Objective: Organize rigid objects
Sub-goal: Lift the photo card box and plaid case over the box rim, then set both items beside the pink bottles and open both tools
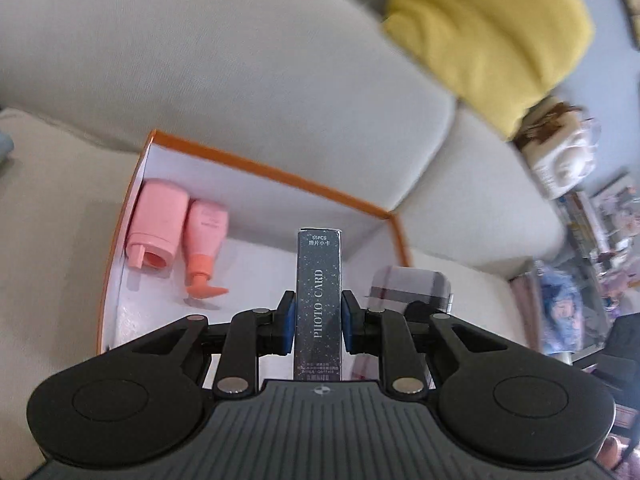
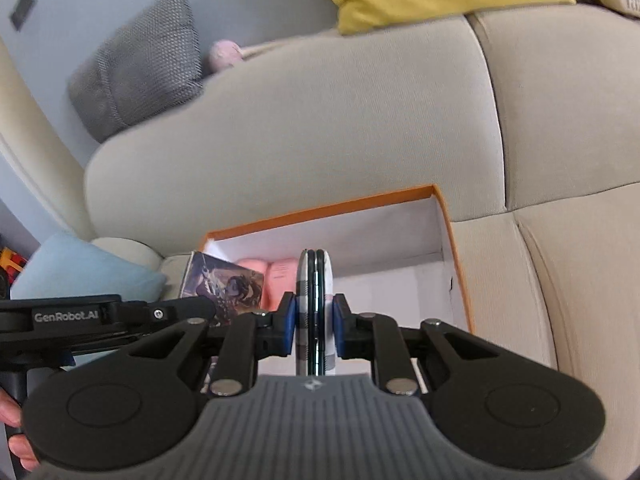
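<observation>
My left gripper (image 1: 319,312) is shut on a dark "PHOTO CARD" box (image 1: 319,280), held upright over the open orange-rimmed white box (image 1: 264,168) on the sofa. Two pink bottles (image 1: 160,224) (image 1: 206,240) lie in the box's left corner. My right gripper (image 2: 315,320) is shut on a checked grey-and-white flat case (image 2: 315,292), held edge-on over the same box (image 2: 452,248). That case also shows in the left wrist view (image 1: 408,284). The card box's illustrated face (image 2: 224,288) and the left gripper's body show at the left of the right wrist view.
The box sits on a beige sofa seat (image 1: 48,220) against the back cushion (image 2: 320,120). A yellow cushion (image 1: 488,24), a grey cushion (image 2: 140,60) and a light blue cushion (image 2: 80,268) lie around. Clutter stands off the sofa at right (image 1: 560,160).
</observation>
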Demonstrator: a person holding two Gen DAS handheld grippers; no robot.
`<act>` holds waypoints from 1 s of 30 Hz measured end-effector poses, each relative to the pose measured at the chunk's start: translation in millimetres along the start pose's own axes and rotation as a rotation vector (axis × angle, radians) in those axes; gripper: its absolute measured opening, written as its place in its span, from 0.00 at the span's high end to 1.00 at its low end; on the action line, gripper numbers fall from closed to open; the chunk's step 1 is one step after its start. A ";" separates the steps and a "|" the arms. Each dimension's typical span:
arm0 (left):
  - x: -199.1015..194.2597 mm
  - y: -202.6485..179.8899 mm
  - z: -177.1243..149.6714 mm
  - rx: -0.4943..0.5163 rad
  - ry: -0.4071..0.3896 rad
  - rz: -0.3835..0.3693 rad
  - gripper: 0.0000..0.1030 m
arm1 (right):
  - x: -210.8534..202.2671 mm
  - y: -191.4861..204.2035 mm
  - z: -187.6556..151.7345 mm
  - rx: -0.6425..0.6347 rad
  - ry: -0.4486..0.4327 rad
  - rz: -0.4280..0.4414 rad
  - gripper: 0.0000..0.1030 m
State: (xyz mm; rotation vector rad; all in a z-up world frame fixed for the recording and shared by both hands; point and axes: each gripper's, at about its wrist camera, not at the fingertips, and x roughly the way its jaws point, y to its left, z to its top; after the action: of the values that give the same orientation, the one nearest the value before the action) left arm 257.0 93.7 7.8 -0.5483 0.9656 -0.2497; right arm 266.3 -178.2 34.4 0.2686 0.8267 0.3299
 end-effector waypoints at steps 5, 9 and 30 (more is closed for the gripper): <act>59.0 11.3 24.4 -0.033 0.070 0.023 0.76 | 57.6 -12.7 15.5 -0.010 0.098 -0.032 0.81; 96.3 19.2 36.2 -0.045 0.104 0.050 0.76 | 96.6 -27.2 24.6 0.036 0.169 -0.030 0.82; 155.0 25.6 41.8 0.002 0.181 0.202 0.71 | 176.1 -42.2 35.0 0.074 0.284 -0.045 0.81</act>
State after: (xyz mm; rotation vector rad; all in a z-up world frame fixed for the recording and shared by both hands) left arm 376.6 61.3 -97.4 -0.4273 1.1877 -0.1204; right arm 411.6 -152.2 -76.3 0.2752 1.1244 0.2990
